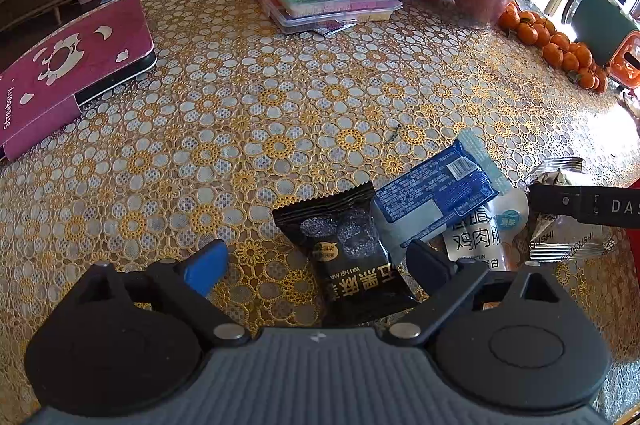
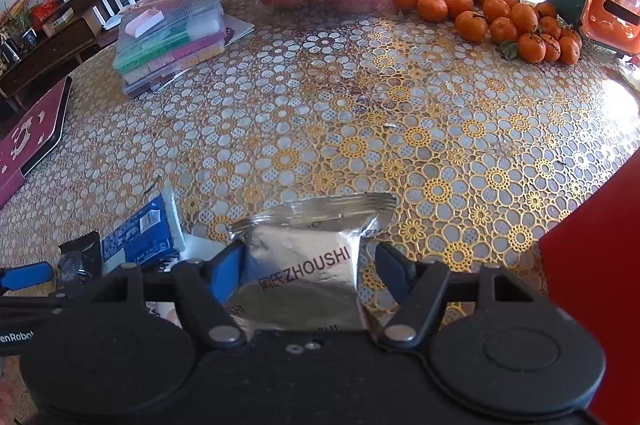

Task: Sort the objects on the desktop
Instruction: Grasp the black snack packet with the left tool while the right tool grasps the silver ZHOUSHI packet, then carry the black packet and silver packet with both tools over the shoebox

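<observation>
Best to take the two packets one at a time and square each gripper before closing. Left gripper wide open, straddling the black packet lying flat on the surface, neither finger touching it; worth centring so the right finger clears the blue packet that overlaps a white pouch just beside. Right gripper about half open around the silver packet, left pad touching or nearly touching its edge, right pad apart with a gap showing; nothing gripped yet. Should close across the puffy middle, not the crimped top seam, to keep the foil from slipping. Gentle squeeze only, since the bag looks air-filled. Lift straight up before carrying toward the red box at the right, probably the sorting place, though not certain.
</observation>
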Tool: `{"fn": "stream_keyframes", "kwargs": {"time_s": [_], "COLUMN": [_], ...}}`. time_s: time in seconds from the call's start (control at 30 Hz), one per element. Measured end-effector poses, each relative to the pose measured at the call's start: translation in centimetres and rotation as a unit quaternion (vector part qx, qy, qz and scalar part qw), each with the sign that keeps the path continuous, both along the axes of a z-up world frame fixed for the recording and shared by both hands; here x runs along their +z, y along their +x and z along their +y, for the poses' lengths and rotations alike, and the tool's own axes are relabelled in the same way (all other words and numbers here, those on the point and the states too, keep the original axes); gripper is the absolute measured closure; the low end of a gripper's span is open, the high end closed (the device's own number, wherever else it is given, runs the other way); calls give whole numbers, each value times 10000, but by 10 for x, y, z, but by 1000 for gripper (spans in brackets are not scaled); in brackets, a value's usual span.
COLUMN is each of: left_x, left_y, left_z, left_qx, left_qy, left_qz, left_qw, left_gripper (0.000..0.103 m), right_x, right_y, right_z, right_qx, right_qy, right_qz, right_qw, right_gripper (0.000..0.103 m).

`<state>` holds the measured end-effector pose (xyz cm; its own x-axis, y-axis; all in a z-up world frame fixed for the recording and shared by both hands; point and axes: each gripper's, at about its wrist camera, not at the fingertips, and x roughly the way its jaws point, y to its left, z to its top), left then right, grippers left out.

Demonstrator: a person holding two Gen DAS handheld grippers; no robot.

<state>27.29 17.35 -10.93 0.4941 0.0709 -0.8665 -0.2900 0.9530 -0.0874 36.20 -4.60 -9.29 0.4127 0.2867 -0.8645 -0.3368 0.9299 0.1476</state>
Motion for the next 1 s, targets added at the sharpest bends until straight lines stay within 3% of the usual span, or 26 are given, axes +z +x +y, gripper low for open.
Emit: {"fn": "stream_keyframes", "kwargs": {"time_s": [0.2, 0.37, 0.4, 1.0], "left_x": [3, 7, 7, 29], "left_y": [-3, -9, -10, -43], "left_z": [-3, -1, 0, -19], "left_qx": [-9, 56, 82, 87], "left_qy": [70, 190, 177, 127], "left_qz": [-56, -124, -124, -148], "left_qw": [10000, 9997, 9997, 9998], "left_gripper": [22, 64, 68, 70], "right_x": [1, 2, 3, 25], "right_y": [-2, -4, -5, -27], "right_z": [3, 3, 2, -27], "right_qx": [72, 74, 59, 48], "right_qy": [114, 28, 16, -8], "right_qz": [54, 13, 4, -160], "right_qw": [9999, 10000, 10000, 9999], "right_gripper": [48, 51, 51, 55]}}
